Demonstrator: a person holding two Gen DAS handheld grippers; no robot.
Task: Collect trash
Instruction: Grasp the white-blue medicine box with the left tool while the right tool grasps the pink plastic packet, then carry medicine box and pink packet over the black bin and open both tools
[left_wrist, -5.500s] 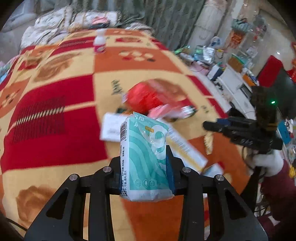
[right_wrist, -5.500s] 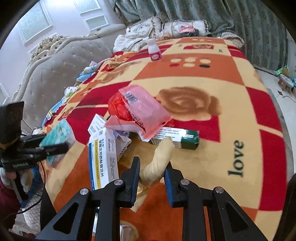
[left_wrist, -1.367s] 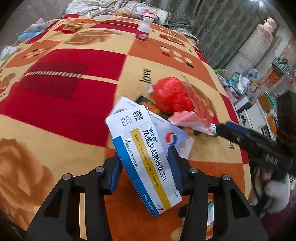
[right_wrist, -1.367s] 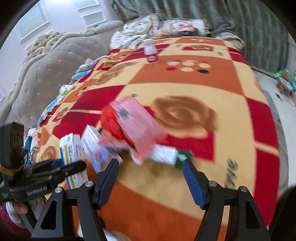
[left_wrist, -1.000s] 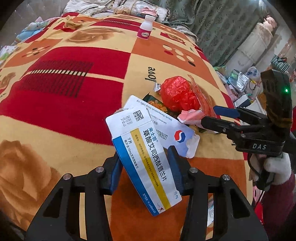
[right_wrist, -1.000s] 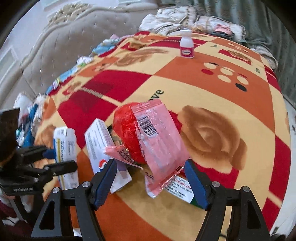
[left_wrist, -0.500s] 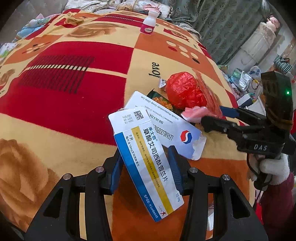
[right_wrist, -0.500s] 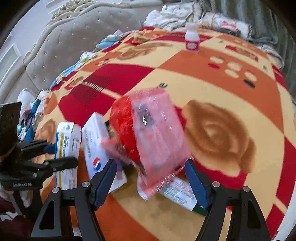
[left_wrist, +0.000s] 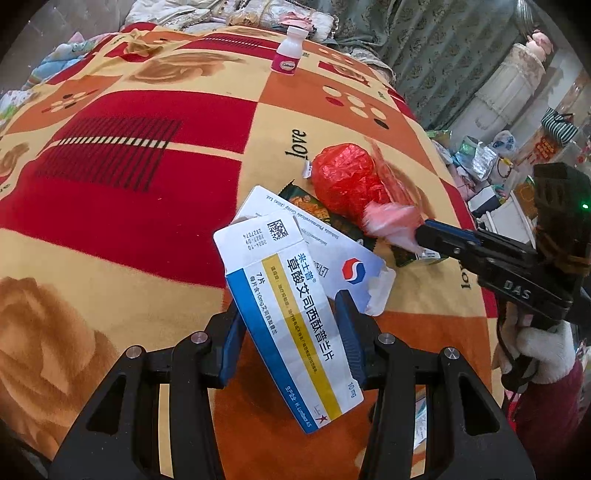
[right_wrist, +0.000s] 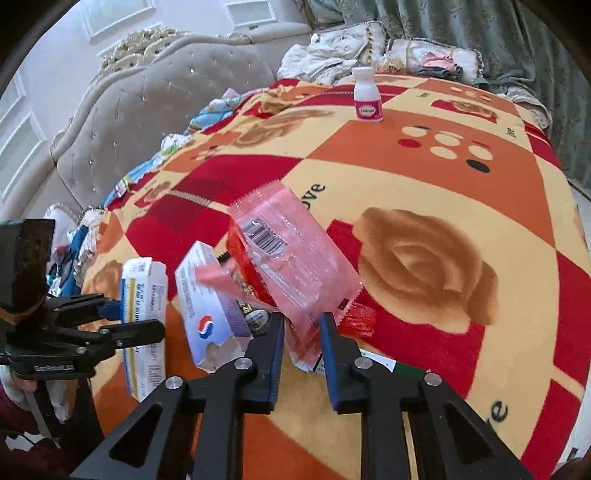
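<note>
My left gripper (left_wrist: 290, 317) is shut on a white medicine box with blue and yellow stripes (left_wrist: 291, 321), held tilted above the blanket; the box also shows in the right wrist view (right_wrist: 144, 325). My right gripper (right_wrist: 302, 332) is shut on the lower end of a pink plastic wrapper (right_wrist: 291, 258), which stands up from the pile. Under it lie a crumpled red bag (left_wrist: 347, 182), a second white box with a red-blue logo (right_wrist: 207, 314) and a dark snack packet (left_wrist: 314, 208). The right gripper (left_wrist: 432, 236) shows from the side in the left wrist view.
A patterned red, orange and yellow blanket (right_wrist: 424, 177) covers the bed. A small white bottle with a pink label (right_wrist: 366, 95) stands upright at the far end. A tufted grey headboard (right_wrist: 155, 103) is on the left. Pillows and curtains lie beyond.
My right gripper was open around the pink wrapper and has closed on its lower end. My left gripper has kept hold of the striped box with little movement.
</note>
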